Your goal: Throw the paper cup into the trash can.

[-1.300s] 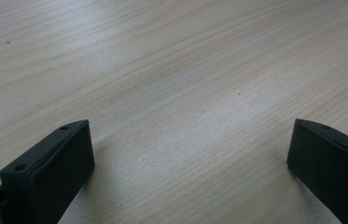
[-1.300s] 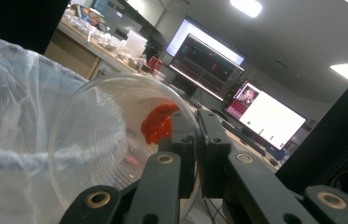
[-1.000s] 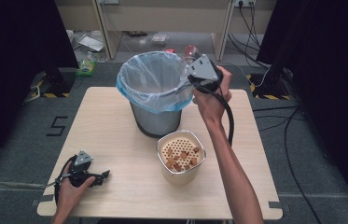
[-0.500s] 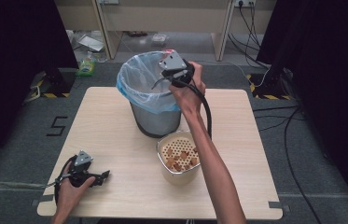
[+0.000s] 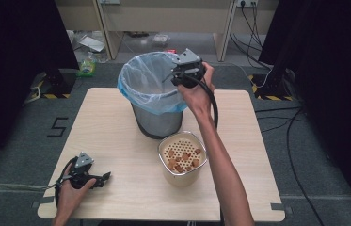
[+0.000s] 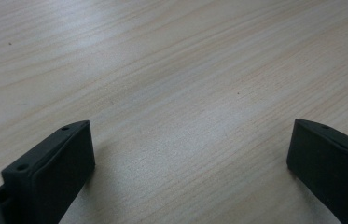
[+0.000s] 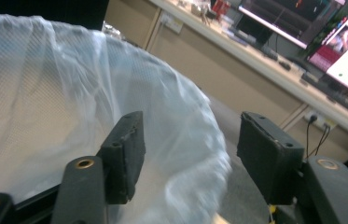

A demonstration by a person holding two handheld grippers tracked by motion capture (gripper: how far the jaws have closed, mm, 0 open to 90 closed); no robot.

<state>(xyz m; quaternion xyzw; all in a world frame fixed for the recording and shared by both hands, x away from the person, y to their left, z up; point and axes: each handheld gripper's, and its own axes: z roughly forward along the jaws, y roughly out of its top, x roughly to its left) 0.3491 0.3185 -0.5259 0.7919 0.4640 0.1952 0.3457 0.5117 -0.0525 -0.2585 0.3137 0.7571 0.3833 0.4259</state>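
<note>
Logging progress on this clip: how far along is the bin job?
Done: can't tell; nothing shows inside the bin liner. In hand: the right hand-held gripper is open and empty at the rim of the bin. Left: brown pieces lie in the perforated container on the table. The left hand-held gripper rests open on the table.

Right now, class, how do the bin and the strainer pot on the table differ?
The bin is taller, grey and lined with a pale blue bag; the strainer pot is shorter, cream and unlined. The bin's mouth is open, whereas the pot's perforated insert holds brown pieces. Both stand upright on the table.
</note>
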